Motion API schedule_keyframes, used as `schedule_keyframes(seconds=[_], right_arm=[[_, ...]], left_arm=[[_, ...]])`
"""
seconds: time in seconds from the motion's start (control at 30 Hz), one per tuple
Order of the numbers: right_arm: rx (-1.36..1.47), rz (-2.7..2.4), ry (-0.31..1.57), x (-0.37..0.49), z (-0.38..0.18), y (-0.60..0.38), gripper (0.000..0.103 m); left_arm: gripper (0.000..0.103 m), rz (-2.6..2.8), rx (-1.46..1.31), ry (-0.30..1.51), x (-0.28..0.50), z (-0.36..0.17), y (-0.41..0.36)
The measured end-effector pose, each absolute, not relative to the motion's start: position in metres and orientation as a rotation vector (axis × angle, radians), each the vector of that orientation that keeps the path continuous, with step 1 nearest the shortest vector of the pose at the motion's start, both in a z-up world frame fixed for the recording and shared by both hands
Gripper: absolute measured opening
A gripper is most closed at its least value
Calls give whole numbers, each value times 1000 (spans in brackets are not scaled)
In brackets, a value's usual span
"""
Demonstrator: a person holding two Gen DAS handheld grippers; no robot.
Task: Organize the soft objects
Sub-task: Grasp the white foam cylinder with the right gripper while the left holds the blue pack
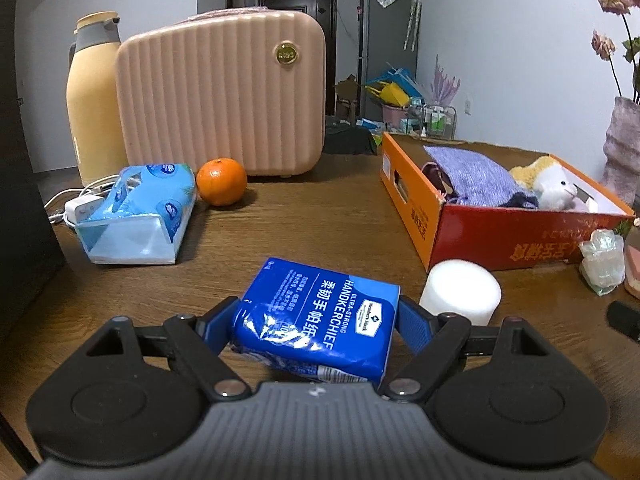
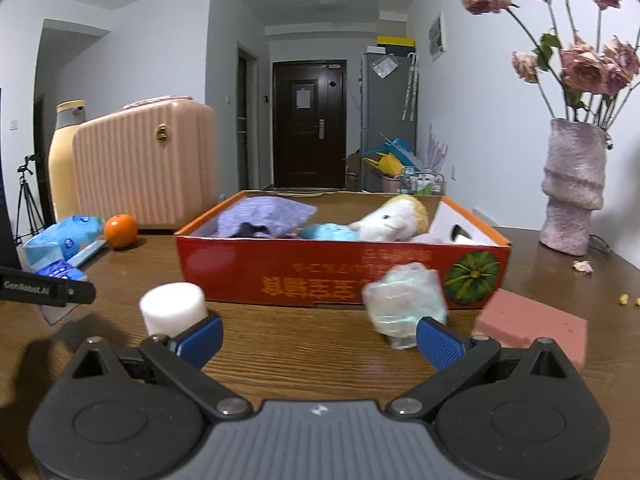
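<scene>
My left gripper [image 1: 316, 320] is shut on a dark blue handkerchief pack [image 1: 320, 312], which hangs tilted just above the wooden table [image 1: 320, 224]. To the right stands the orange-red cardboard box [image 1: 500, 236], holding a purple knitted cloth [image 1: 476, 176] and a white and yellow plush toy [image 1: 556, 188]. My right gripper [image 2: 320, 340] is open and empty in front of the box [image 2: 320, 276]. A white foam cylinder [image 2: 172, 310] lies beyond its left finger, and a crumpled clear plastic bag [image 2: 404, 300] beyond its right finger. A pink sponge [image 2: 532, 324] lies further right.
A light blue tissue pack [image 1: 136, 212], a charger with its cable and an orange [image 1: 221, 181] lie at the left, before a pink ribbed suitcase [image 1: 224, 96] and a yellow thermos [image 1: 94, 100]. A vase [image 2: 572, 188] of dried roses stands right of the box.
</scene>
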State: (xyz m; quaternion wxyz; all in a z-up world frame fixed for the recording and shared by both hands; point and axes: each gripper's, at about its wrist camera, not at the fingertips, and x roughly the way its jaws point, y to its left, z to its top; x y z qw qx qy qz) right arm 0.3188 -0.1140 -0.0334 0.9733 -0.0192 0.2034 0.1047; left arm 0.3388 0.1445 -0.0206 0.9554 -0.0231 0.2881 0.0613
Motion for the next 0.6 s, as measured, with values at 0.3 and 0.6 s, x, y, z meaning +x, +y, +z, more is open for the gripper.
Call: schedule_keyframes(seconds=[0.3,0.6], right_arm=[[-36,257,436,335,-36,-77,103],[-52,293,483,353,-40,-40,103]], left_arm=[[83,131,-59,552,334,-14,153],[83,152,-71,539,333,-12,167]])
